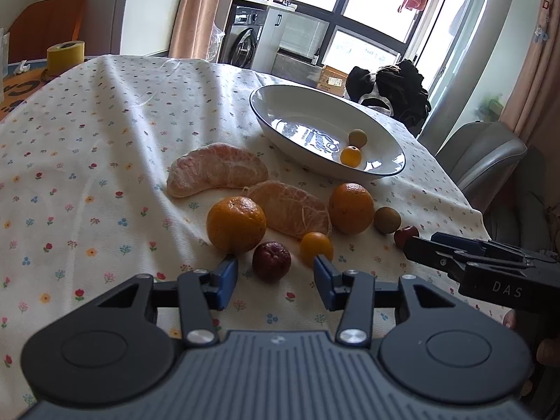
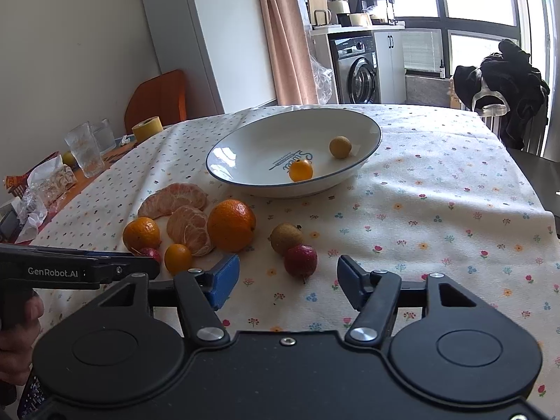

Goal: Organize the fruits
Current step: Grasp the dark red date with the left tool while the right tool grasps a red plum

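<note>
So from the left wrist cam, the left gripper (image 1: 275,276) is spread wide with nothing in it, low over the cloth (image 1: 105,161), and a dark red fruit (image 1: 271,261) sits right between its pads. The kumquat (image 1: 316,248) is just beside it. The bowl (image 1: 280,105) at the back already holds two small fruits.

Right wrist cam: the right gripper (image 2: 288,281) is spread and empty too, lined up on a red fruit (image 2: 300,259) that touches a brownish one (image 2: 286,238). Oranges (image 2: 231,225) and peeled segments (image 2: 189,230) lie left of them.

My guess is the little round ones are light but roll easily, so pinch across the middle. Those segments look soft and will squish, so go gently.
</note>
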Demonstrator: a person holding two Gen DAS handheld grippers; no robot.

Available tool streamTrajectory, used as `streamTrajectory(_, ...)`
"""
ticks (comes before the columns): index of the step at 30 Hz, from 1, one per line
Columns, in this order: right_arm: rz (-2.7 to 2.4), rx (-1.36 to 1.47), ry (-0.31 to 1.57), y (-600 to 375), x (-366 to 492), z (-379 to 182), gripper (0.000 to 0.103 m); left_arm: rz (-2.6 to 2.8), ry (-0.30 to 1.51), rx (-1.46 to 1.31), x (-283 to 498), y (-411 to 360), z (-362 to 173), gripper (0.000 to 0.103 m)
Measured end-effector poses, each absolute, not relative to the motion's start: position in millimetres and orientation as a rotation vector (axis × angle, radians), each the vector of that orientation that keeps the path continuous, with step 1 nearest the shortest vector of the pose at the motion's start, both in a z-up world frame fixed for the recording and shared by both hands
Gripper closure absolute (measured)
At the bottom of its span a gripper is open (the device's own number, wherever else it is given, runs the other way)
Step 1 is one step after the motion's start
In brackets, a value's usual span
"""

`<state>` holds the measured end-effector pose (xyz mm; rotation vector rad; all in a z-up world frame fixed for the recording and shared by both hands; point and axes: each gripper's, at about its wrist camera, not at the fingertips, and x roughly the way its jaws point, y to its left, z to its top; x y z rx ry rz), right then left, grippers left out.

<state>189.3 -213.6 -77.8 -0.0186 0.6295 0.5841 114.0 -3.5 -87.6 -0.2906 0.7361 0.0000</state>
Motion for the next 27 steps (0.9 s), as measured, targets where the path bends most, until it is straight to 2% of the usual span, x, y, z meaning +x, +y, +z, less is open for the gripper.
streamTrajectory(3,0.59,-0.021,0.632,-213,192,-78,0.045,0.012,0.736,-0.29,119,-4,-88,0.068)
streamTrajectory(11,0.609,-0.038,0.647,-204,198,-83,0.051,0.02,0.739,-0.257,124,-8,-88,0.07)
streamTrajectory(12,0.609,-0.04,0.651,-203,198,-84,0.052,0.018,0.739,-0.26,124,-8,-88,0.077)
streamTrajectory(13,0.608,-0.041,0.655,-202,199,-84,0.053,0.02,0.739,-0.265,124,-8,-88,0.079)
streamTrajectory(16,0.598,-0.042,0.658,-202,202,-86,0.054,0.013,0.743,-0.282,123,-6,-87,0.08)
streamTrajectory(18,0.59,-0.042,0.653,-202,204,-87,0.061,0.005,0.742,-0.286,122,-6,-86,0.08)
streamTrajectory(21,0.569,-0.035,0.654,-204,207,-87,0.08,-0.002,0.73,-0.282,118,-8,-82,0.08)
streamTrajectory(27,0.597,-0.036,0.628,-208,199,-80,0.081,0.004,0.7,-0.276,112,-8,-73,0.08)
